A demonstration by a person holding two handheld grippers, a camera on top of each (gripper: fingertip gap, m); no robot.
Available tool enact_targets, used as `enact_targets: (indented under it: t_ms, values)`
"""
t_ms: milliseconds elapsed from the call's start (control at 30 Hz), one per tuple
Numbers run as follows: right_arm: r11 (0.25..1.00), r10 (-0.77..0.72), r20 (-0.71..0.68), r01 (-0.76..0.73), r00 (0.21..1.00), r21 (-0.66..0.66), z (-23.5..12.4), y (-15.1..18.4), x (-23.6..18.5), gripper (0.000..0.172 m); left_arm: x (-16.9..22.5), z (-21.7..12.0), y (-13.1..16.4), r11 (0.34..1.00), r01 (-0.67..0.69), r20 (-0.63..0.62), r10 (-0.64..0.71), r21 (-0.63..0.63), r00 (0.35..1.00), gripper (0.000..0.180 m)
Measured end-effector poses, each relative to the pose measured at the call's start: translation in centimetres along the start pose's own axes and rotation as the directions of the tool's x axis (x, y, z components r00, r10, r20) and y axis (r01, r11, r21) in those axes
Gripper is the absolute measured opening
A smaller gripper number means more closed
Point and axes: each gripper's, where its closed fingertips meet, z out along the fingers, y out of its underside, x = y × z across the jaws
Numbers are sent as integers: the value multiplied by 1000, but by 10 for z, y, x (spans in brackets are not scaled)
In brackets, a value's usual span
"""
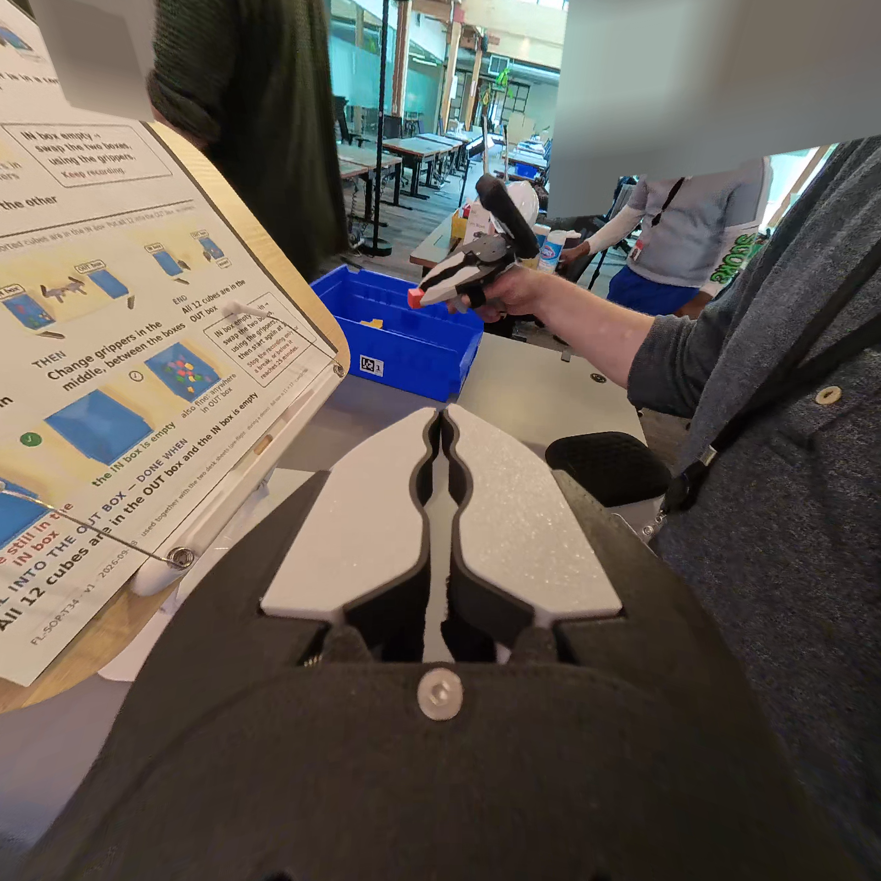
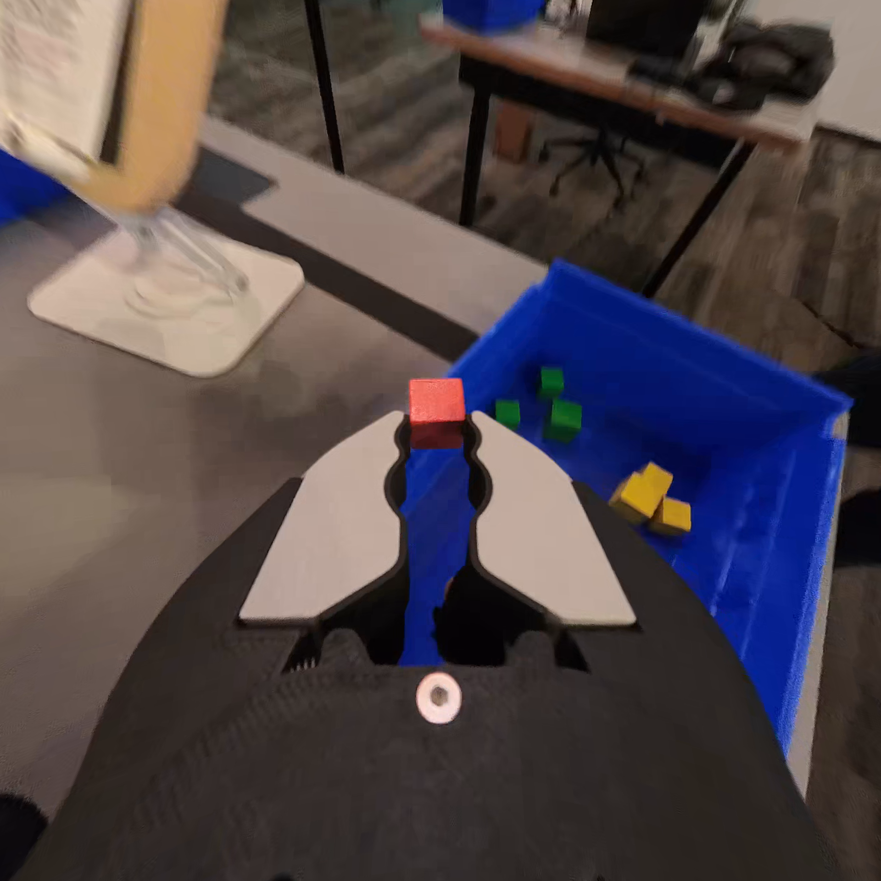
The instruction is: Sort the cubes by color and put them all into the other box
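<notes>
My right gripper [image 2: 436, 422] is shut on a red cube [image 2: 436, 412], held at the fingertips above the near left rim of a blue box [image 2: 691, 343]. Inside that box lie three green cubes [image 2: 553, 405] and a cluster of yellow cubes [image 2: 650, 498]. In the left wrist view the same right gripper [image 1: 419, 298] carries the red cube [image 1: 415, 299] over the blue box [image 1: 405, 353], where a yellow cube [image 1: 373, 324] shows. My left gripper [image 1: 441, 417] is shut with nothing between its pads, held above the table in front of that box.
An instruction sheet on a wooden board [image 1: 143, 357] stands on a white stand [image 2: 167, 314] at the left. A person's arm and grey sleeve [image 1: 715, 357] fill the right side. A black chair armrest [image 1: 610, 467] sits near the table [image 1: 538, 386] edge.
</notes>
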Motion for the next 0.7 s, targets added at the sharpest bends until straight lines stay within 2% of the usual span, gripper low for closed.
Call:
enact_targets:
  t_ms: [100,233,367,500,567,700]
  values:
    - [987,-26,18,28,1000,-161,14,44,8,22,-2,7,1,1000,8,-1,-8,-14,1000,0]
    - [949,-75,92,100,993,-300,35,81,3,22,-6,14,3,999,17,8,-16,-30,1000,0]
    - [852,-191,167,248,967,-462,47,110,1,22,-9,17,8,998,23,20,-22,-65,1000,0]
    - [766,-202,261,318,944,-559,55,132,-1,23,-11,17,13,996,36,30,-34,-81,999,0]
    - [773,-167,291,308,942,-555,57,130,-4,22,-12,15,16,995,44,37,-41,-85,999,0]
    - [716,-160,315,330,936,-615,49,135,-1,27,-17,4,21,994,59,69,-53,-88,996,0]
